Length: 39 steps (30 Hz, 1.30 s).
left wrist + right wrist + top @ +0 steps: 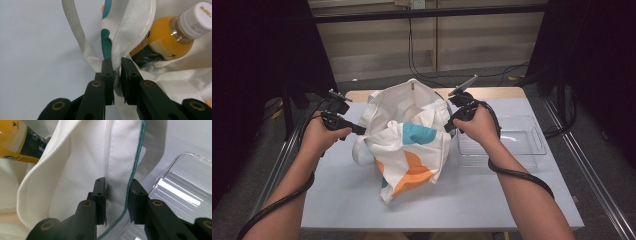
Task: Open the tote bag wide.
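- Nearest the lens in the left gripper view, we are seeing the left gripper [116,62] with its two black jaws clenching the stitched white rim of the tote bag [130,37]; the cloth is passing straight between them.
- Behind that rim, we are looking into the bag at an orange drink bottle [165,42], which is lying tilted inside with its white cap [198,18] toward the upper right and its dark label lower down.
- Beside the left jaw, we are noting a white handle strap [77,32] hanging against the pale grey table [37,50].
- In the right gripper view, we are seeing the right gripper [117,186] grasping a fold of the bag's white fabric with a teal-edged hem; the fold is filling the gap between its jaws.
- To the right of that fold, we are seeing a clear plastic tray [180,190] lying on the table.
- From the high view, we are observing the bag [409,140], white with teal and orange patches, sitting at the middle of the table [462,200], with its mouth being held wide.
- We are locating the left gripper [357,129] at the bag's left edge and the right gripper [451,122] at its right edge.
- Just to the right of the bag, the tray [507,142] is resting on the table.
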{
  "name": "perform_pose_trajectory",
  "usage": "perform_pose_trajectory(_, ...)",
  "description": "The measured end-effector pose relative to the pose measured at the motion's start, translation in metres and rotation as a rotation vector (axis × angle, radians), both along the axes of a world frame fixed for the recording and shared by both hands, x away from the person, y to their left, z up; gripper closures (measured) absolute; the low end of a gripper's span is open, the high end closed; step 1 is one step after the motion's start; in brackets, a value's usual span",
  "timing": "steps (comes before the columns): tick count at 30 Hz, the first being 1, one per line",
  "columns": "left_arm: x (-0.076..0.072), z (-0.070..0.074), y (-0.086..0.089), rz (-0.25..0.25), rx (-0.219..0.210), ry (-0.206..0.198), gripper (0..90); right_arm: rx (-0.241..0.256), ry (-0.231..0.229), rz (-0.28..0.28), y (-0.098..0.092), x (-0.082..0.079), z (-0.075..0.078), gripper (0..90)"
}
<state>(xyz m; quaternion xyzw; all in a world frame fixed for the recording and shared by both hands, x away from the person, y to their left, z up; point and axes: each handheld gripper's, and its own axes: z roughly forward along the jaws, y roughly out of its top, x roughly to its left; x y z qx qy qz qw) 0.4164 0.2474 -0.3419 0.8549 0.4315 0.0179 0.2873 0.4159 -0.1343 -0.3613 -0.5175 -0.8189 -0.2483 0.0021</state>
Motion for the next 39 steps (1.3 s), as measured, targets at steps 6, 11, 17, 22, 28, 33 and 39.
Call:
perform_pose_trajectory(6,-0.001,-0.006,-0.001,0.006,-0.007,0.008,81.2,-0.001,0.010,-0.007,-0.004,-0.001,-0.008,71.3)
perform_pose_trajectory(11,0.000,-0.010,0.000,-0.008,-0.002,0.017,81.2,-0.001,0.018,-0.010,-0.007,0.000,-0.014,71.2)
perform_pose_trajectory(17,-0.002,-0.016,-0.001,0.009,-0.013,0.016,81.2,0.002,0.018,-0.012,-0.007,-0.001,-0.016,71.2)
perform_pose_trajectory(22,-0.002,-0.016,0.000,-0.016,0.003,0.017,81.2,0.003,0.021,-0.016,-0.009,-0.002,-0.016,71.1)
perform_pose_trajectory(28,-0.004,-0.009,-0.005,-0.004,0.004,0.008,80.1,-0.010,0.002,0.005,-0.005,-0.004,-0.009,70.5)
perform_pose_trajectory(33,-0.004,-0.003,-0.004,-0.026,0.017,0.002,74.4,-0.022,-0.013,0.012,-0.001,-0.005,-0.001,66.6)
perform_pose_trajectory(39,-0.008,0.004,-0.004,0.004,-0.008,-0.030,63.4,-0.029,-0.032,0.011,0.001,-0.007,0.007,60.8)
